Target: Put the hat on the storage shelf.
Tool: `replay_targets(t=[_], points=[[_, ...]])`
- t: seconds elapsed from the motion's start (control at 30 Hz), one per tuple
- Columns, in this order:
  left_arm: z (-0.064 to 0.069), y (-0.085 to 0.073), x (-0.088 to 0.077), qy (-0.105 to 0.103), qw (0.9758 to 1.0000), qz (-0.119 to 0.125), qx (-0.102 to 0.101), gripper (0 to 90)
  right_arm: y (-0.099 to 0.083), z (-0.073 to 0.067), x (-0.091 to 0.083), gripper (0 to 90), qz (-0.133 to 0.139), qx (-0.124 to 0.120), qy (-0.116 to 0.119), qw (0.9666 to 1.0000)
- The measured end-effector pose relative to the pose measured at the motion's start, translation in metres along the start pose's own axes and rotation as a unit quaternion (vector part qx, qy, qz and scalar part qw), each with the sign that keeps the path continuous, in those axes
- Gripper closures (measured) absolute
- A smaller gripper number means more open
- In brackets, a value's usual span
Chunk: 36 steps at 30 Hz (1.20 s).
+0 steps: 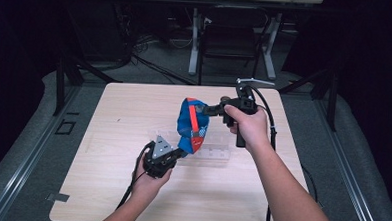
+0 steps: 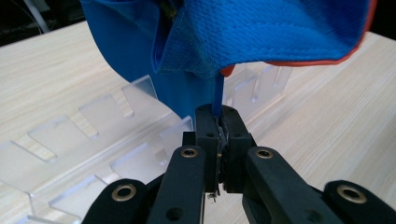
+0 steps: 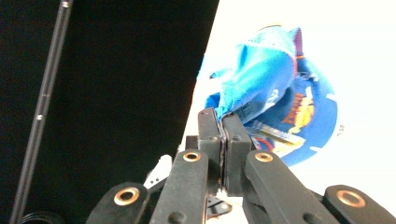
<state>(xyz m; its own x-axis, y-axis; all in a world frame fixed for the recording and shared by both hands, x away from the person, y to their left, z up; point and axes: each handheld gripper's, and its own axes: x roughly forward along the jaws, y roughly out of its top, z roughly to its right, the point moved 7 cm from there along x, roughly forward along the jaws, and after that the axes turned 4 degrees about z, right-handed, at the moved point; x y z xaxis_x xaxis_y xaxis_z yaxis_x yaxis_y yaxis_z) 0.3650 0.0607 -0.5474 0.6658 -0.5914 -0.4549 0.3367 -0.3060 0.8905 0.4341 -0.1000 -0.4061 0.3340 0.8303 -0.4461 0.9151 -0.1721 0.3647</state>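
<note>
While both grippers hold it off the tabletop, the blue garment (image 1: 192, 124) with its orange trim hangs stretched between them over the middle of the wooden table (image 1: 105, 186). The left gripper (image 1: 181, 153) has its jaws pressed together on a thin blue edge at the cloth's lower end, seen plainly in the left gripper view (image 2: 218, 116). The right gripper (image 1: 207, 110) pinches the upper end, its jaws closed on a fold of the fabric (image 3: 223, 119). A clear plastic rack (image 1: 213, 152) with upright dividers lies on the table just under and beside the cloth; whether the fabric touches it I cannot tell, the high view being too coarse. The left hold looks slight, so a pull apart could likely slip that edge free and drop the end. The hanging cloth might also snag a divider and drag the light rack across the table
</note>
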Motion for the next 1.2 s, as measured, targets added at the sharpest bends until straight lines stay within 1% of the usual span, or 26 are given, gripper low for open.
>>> replay_targets(t=[0.07, 0.23, 0.3, 0.37, 0.43, 0.5, 0.57, 0.6, 0.67, 0.77, 0.87, 1.03, 1.13, 1.2], points=[[0.0, -0.003, 0.0, -0.001, 1.0, 0.0, -0.003, 88.5, 0.0, 0.004, -0.001, 87.6, 0.0, -0.006, -0.013, 0.9999], [-0.002, -0.005, 0.0, -0.003, 1.0, -0.002, -0.008, 88.4, 0.002, 0.009, -0.003, 85.4, 0.004, -0.013, -0.031, 0.9994], [-0.002, -0.005, 0.0, -0.006, 0.9999, -0.003, -0.009, 88.4, 0.002, 0.011, -0.005, 84.4, 0.003, -0.017, -0.042, 0.999], [-0.002, -0.006, -0.001, -0.006, 0.9999, -0.001, -0.012, 88.5, 0.002, 0.013, -0.007, 83.4, 0.008, -0.021, -0.052, 0.9984], [-0.001, -0.007, -0.001, -0.009, 0.9999, -0.003, -0.012, 88.4, 0.002, 0.014, -0.01, 82.3, 0.008, -0.024, -0.059, 0.9979], [-0.002, -0.007, -0.001, -0.009, 0.9998, -0.003, -0.018, 88.4, 0.002, 0.016, -0.011, 79.6, 0.011, -0.028, -0.068, 0.9972], [-0.002, -0.007, -0.001, -0.009, 0.9998, -0.003, -0.018, 88.3, 0.002, 0.017, -0.013, 77.4, 0.013, -0.032, -0.076, 0.9965], [-0.003, -0.007, -0.001, -0.008, 0.9998, -0.003, -0.018, 88.3, 0.002, 0.017, -0.014, 77.4, 0.01, -0.032, -0.078, 0.9964], [-0.003, -0.007, -0.001, -0.007, 0.9998, -0.003, -0.018, 88.1, 0.003, 0.017, -0.016, 77.0, 0.014, -0.033, -0.077, 0.9964], [-0.003, -0.007, -0.002, -0.006, 0.9998, -0.003, -0.017, 87.8, 0.003, 0.018, -0.018, 76.1, 0.014, -0.033, -0.08, 0.9962], [-0.002, -0.007, -0.002, -0.004, 0.9999, -0.001, -0.015, 87.3, 0.002, 0.02, -0.019, 76.1, 0.01, -0.036, -0.087, 0.9955], [-0.003, -0.006, -0.004, -0.005, 0.9999, 0.0, -0.015, 86.0, 0.001, 0.021, -0.02, 75.9, 0.011, -0.042, -0.096, 0.9944], [-0.003, -0.005, -0.005, -0.005, 0.9998, 0.006, -0.02, 83.3, 0.001, 0.02, -0.02, 75.9, 0.012, -0.046, -0.098, 0.994], [-0.003, -0.004, -0.007, -0.006, 0.9998, 0.008, -0.019, 81.7, 0.0, 0.02, -0.02, 75.9, 0.014, -0.047, -0.1, 0.9938]])
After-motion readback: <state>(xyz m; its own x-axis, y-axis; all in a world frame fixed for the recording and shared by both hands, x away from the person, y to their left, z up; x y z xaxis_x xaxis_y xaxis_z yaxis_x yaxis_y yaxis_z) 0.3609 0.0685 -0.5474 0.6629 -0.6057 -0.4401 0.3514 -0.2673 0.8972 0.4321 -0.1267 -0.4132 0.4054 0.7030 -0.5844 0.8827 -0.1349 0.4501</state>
